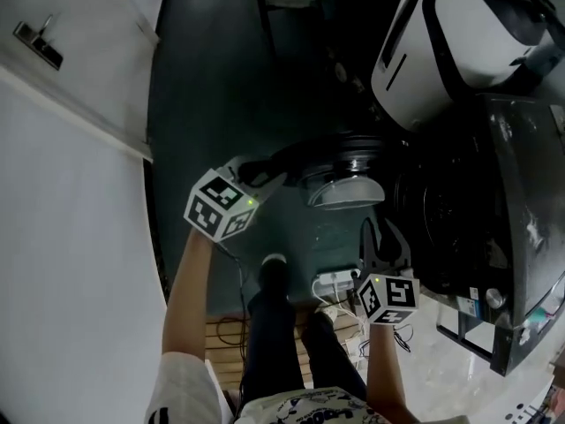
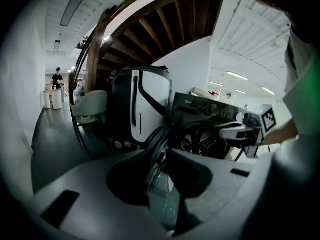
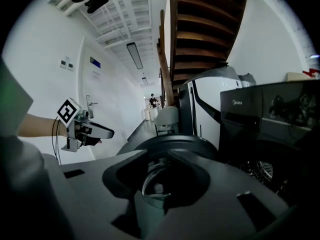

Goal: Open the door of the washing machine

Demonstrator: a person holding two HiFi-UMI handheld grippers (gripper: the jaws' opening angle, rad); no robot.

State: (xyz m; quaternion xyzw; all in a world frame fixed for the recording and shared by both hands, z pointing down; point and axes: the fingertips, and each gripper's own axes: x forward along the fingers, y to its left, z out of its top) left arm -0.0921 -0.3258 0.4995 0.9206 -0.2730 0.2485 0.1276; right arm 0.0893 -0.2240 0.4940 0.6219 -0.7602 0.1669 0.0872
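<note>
- The left gripper, carried on a bare forearm, has its jaws part-way apart with nothing clamped between them. Its own view shows an open gap between the two grey jaws.
- The right gripper is likewise half open and empty, held up just in front of the washing machine.
- The door stands swung out from the machine's front, between the two grippers in the head view, with its glass bowl bulging from the dark round frame.
- In the left gripper view the door is seen edge-on, straight ahead through the jaw gap and just past the tips. Whether the tips touch its rim cannot be told.
- In the right gripper view the door's frame and glass fill the gap ahead, close but not gripped.
- Behind the door the drum opening is uncovered.
- Past the machine stands a white-and-black appliance on the dark floor.
- A wooden staircase curves overhead.
</note>
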